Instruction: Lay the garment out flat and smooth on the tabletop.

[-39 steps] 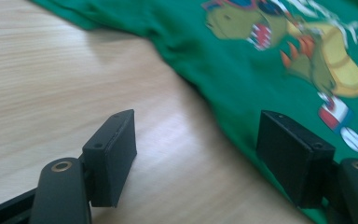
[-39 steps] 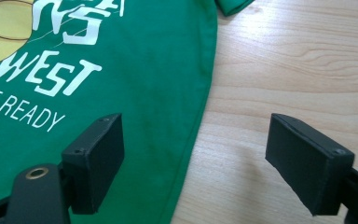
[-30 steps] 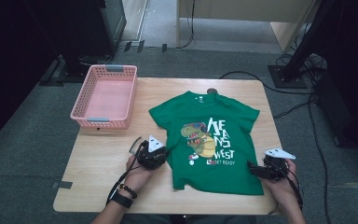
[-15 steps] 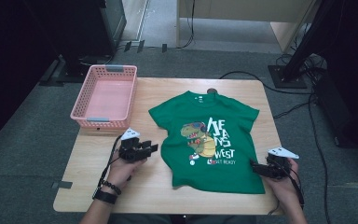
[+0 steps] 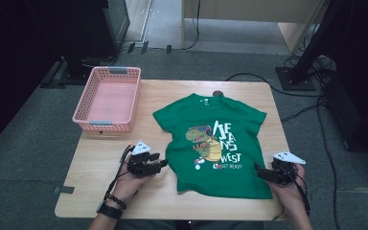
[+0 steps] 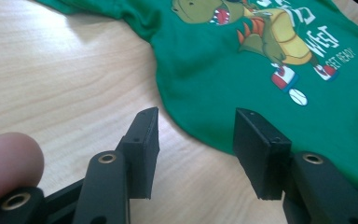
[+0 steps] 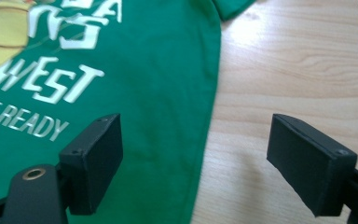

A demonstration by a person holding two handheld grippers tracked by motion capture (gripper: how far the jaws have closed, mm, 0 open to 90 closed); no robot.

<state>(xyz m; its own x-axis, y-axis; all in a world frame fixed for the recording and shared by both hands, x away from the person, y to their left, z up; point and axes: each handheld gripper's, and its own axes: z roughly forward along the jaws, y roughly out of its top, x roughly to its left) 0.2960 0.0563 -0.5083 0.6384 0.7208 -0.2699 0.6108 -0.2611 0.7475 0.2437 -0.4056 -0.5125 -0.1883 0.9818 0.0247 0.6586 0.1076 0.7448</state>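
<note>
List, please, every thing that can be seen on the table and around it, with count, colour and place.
T-shirt: one, green with dinosaur print, flat at table centre.
Basket: one, pink, at table's far left corner.
Table: one, light wood.
Cables: several, black, on floor right of table.
Left gripper: one, black, fingers open, beside the shirt's left edge.
Right gripper: one, black, fingers open, at the shirt's lower right edge.

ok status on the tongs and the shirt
Left tongs just been opening, nothing gripped, at the green shirt edge. Right tongs open over its other edge. Shirt flat, nothing blocking.
</note>
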